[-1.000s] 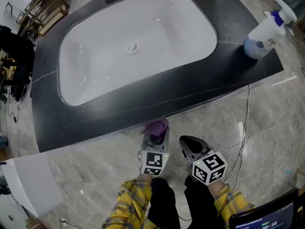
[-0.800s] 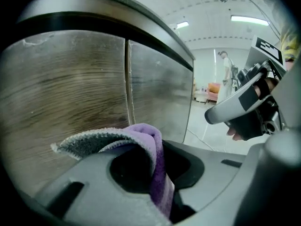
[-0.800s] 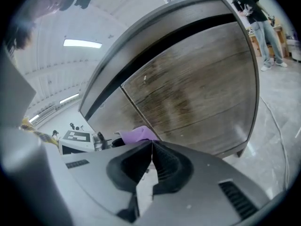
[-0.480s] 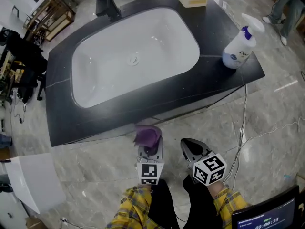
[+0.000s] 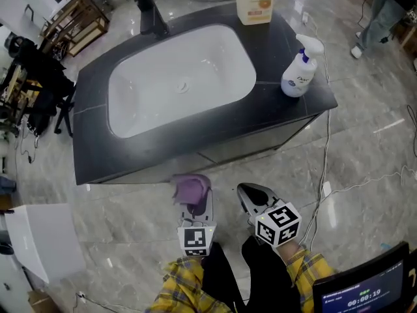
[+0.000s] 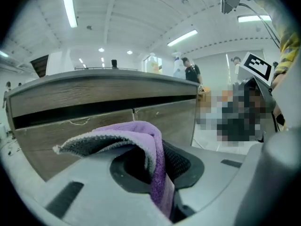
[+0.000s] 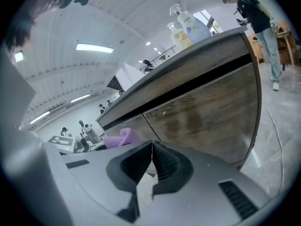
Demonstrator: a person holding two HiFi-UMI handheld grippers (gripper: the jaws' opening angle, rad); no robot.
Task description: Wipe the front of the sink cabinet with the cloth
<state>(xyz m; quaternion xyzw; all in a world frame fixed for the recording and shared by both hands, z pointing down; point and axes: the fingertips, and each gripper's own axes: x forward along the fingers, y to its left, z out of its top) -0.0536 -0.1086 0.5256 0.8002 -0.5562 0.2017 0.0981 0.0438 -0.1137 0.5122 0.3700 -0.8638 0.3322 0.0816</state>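
A purple cloth (image 5: 192, 188) (image 6: 141, 145) is pinched in my left gripper (image 5: 195, 204), whose jaws are shut on it; its free end flops over the jaw tips (image 7: 121, 138). It hangs a short way in front of the wood-grain front of the sink cabinet (image 6: 94, 121) (image 7: 207, 117), apart from it. My right gripper (image 5: 253, 197) is beside the left one, jaws shut with nothing between them (image 7: 151, 166). From the head view the cabinet front (image 5: 247, 149) shows only as a thin strip under the dark countertop (image 5: 195, 142).
The white basin (image 5: 182, 77) sits in the countertop, with a white pump bottle (image 5: 297, 67) at its right end and an orange-labelled jug (image 5: 255, 0) behind. A cable (image 5: 329, 175) runs over the marble floor at the right. A white box (image 5: 42, 240) stands at the left.
The view has drawn back from the cabinet, so more of the countertop and floor shows. Both grippers have come back from the cabinet front with it, the cloth still held in the left one.
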